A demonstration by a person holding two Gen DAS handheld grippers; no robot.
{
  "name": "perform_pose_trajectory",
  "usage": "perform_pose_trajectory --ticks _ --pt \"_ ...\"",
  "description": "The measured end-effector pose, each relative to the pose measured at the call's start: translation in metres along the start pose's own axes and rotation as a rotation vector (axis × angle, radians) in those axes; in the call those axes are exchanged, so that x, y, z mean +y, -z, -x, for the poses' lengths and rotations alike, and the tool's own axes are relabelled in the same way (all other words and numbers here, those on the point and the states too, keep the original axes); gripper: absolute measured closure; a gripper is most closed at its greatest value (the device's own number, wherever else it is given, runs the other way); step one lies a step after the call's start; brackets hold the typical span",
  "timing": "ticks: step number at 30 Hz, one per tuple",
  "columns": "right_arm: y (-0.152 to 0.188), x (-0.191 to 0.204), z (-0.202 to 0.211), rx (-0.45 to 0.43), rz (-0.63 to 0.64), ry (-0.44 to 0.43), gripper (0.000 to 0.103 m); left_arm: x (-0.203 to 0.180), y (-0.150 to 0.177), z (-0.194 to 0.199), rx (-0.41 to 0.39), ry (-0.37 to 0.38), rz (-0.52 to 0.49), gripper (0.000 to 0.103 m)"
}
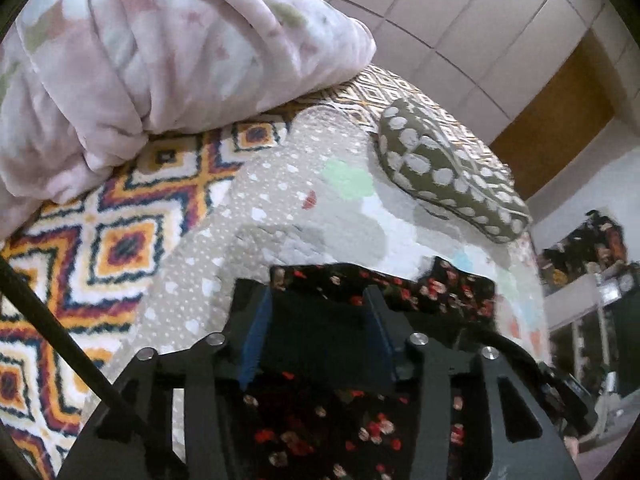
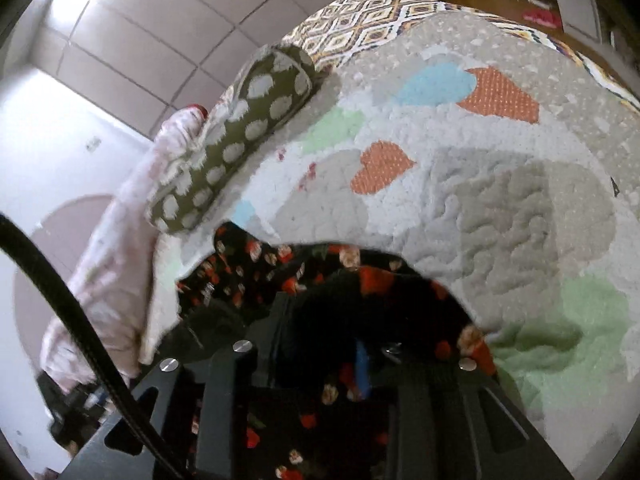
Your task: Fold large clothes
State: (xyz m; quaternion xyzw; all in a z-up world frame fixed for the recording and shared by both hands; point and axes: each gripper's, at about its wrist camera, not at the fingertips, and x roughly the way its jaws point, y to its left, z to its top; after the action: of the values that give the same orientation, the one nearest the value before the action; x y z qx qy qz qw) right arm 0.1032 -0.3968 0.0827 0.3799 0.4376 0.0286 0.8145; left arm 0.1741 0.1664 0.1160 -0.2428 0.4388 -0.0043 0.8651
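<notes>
Cloth like this flowered garment [image 1: 320, 432] looks thin, soft and light, so it will flop and sag, and it may slip out of a weak pinch. It is best held at an edge or a corner, one in each gripper, with the cloth kept stretched between them.

It is black with small red and pale flowers. It lies on the quilt [image 1: 288, 184] on the bed, at 6 o'clock in both views, right under the fingers.

The left gripper [image 1: 318, 320] has its blue fingers [image 1: 256, 344] part way open, with cloth lying between them but not pinched. The right gripper [image 2: 340, 344] is mostly hidden by dark cloth, so I cannot tell if it holds any.

A spotted pillow [image 2: 240, 136] lies at 11 o'clock.
</notes>
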Motion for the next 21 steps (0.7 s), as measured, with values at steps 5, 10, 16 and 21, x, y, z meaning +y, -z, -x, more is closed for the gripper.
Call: perform_pose_trajectory --ticks 5,10,16,21 --pt "-0.015 -0.005 0.036 -0.129 -0.077 0.004 0.044 -0.019 0.016 0.018 -0.007 -0.013 -0.092 0.053" --pt "-0.011 0.001 0.059 -0.148 -0.014 0.048 0.034 -0.048 0.047 0.034 -0.027 -0.046 -0.256 0.042" --pt "0.045 0.0 0.057 -0.029 0.182 0.154 0.03 -0.054 0.1 0.045 0.024 -0.024 -0.36 0.041" --pt "0.075 -0.023 0.047 0.025 0.288 0.325 0.098 -0.048 0.119 0.036 0.071 -0.079 -0.389 0.041"
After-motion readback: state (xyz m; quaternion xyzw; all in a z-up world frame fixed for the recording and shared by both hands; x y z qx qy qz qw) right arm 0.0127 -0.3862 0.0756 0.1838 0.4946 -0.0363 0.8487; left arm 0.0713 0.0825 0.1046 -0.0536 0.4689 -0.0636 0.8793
